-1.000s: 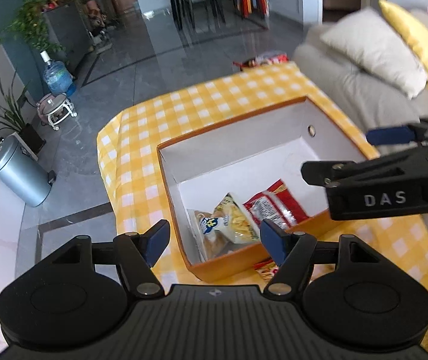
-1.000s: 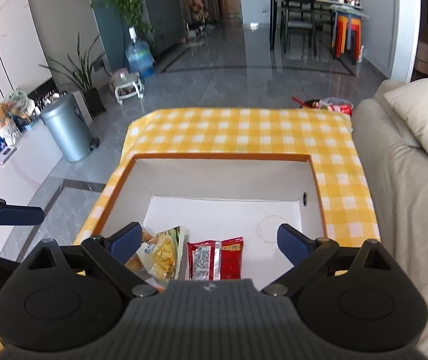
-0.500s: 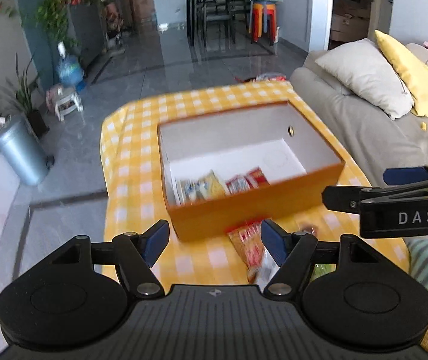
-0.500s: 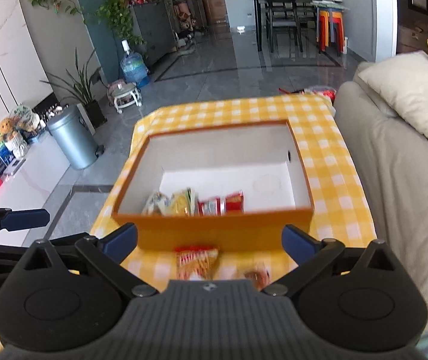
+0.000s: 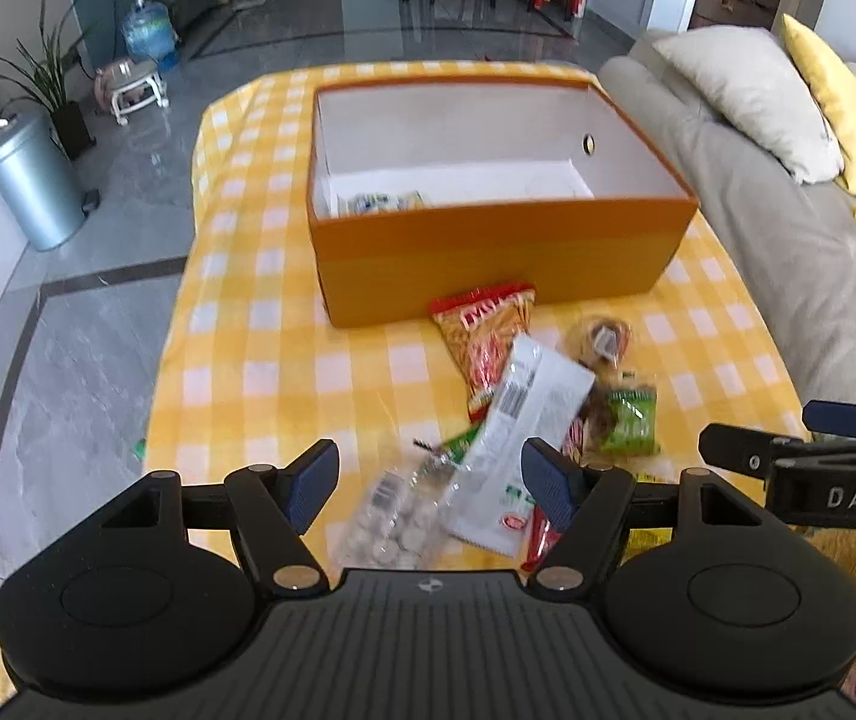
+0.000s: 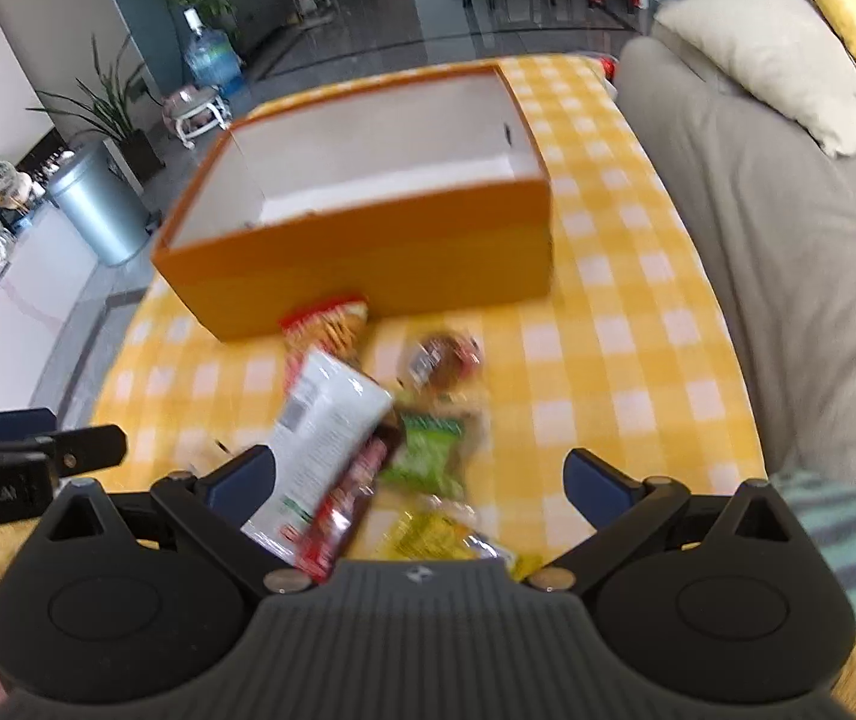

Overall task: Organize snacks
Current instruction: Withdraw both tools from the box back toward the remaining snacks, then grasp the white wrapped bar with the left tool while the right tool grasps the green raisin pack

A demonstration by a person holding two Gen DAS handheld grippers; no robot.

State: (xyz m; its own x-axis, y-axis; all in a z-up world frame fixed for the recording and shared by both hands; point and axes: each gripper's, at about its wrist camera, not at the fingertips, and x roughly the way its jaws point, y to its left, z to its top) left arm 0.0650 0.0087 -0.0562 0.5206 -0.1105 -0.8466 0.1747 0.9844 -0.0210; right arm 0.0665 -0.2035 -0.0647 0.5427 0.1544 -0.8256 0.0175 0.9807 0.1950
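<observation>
Plainly, both tools hover empty above the loose pile: the left gripper point(image 5: 428, 483) has its jaws apart over a clear bag of pale round sweets point(image 5: 395, 519) and a long white foil packet point(image 5: 526, 420), and the right gripper point(image 6: 419, 480) has its jaws spread wide over the same white packet, a dark red wrapper point(image 6: 347, 498) and a green sachet point(image 6: 428, 450). The wrappers overlap, so a bite here may, I judge, catch two at once or slide off slick foil; the grippers are also close enough to collide. At twelve o'clock on the yellow-checked bench point(image 5: 248, 360) stands the orange cardboard box with a white interior point(image 5: 499, 252). It holds at least one pale yellow packet point(image 5: 380, 202) by its near wall. A red-and-orange crisp bag point(image 5: 487, 330) touches the box's front.
</observation>
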